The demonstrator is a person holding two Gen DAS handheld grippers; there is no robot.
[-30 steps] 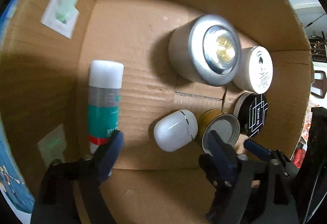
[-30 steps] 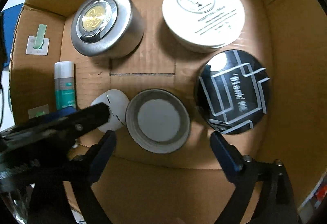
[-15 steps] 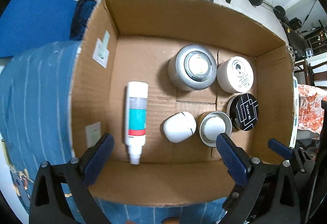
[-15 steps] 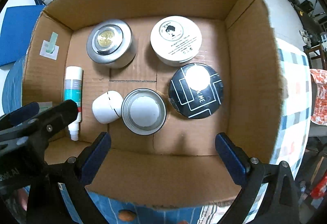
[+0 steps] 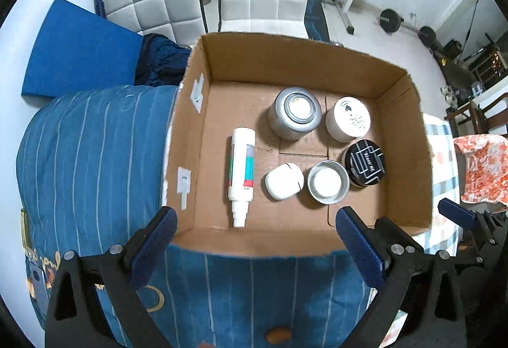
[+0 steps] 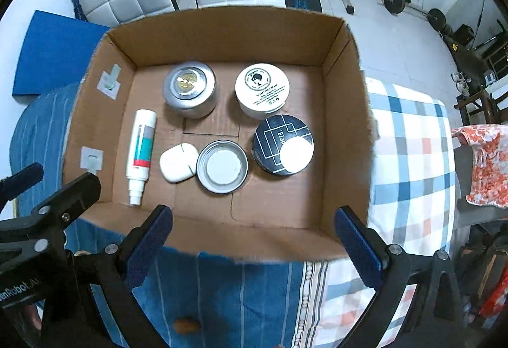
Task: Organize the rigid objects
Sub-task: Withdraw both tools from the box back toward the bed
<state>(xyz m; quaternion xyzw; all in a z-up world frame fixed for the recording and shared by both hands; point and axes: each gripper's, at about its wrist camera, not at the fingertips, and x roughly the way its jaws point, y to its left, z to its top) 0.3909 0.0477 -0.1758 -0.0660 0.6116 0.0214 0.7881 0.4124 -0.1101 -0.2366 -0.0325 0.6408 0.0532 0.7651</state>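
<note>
Both grippers hang above the near edge of the box (image 6: pixel 222 33), pointing down, nothing held: left gripper (image 5: pixel 257 240) jaws wide apart and empty, right gripper (image 6: pixel 254 240) jaws also wide apart and empty. All six items sit inside the box on its floor: spray bottle (image 6: pixel 141 144) lying flat by the left wall, nozzle toward the near wall; white case (image 6: pixel 177 162) just beside it; open tin (image 6: pixel 222 165) touching or nearly touching the case; black tin (image 6: pixel 281 141) right of that with a glare spot on its lid; silver puck (image 6: pixel 190 87) and cream jar (image 6: pixel 262 90) in the back row. The box rests on a bed with a blue blanket (image 5: pixel 89 141) and a checked sheet (image 6: pixel 409 157). Judgement: packing looks done or close to it, and the step in hand reads as clearing the hands away from the box. To do it well, lift straight up until the fingers clear the near wall, keep jaws spread so no pad snags cardboard, and avoid sweeping sideways low, since the soft bedding lets the box tip or slide. If more items remain elsewhere, none show here; free floor is left at front right and back left.
</note>
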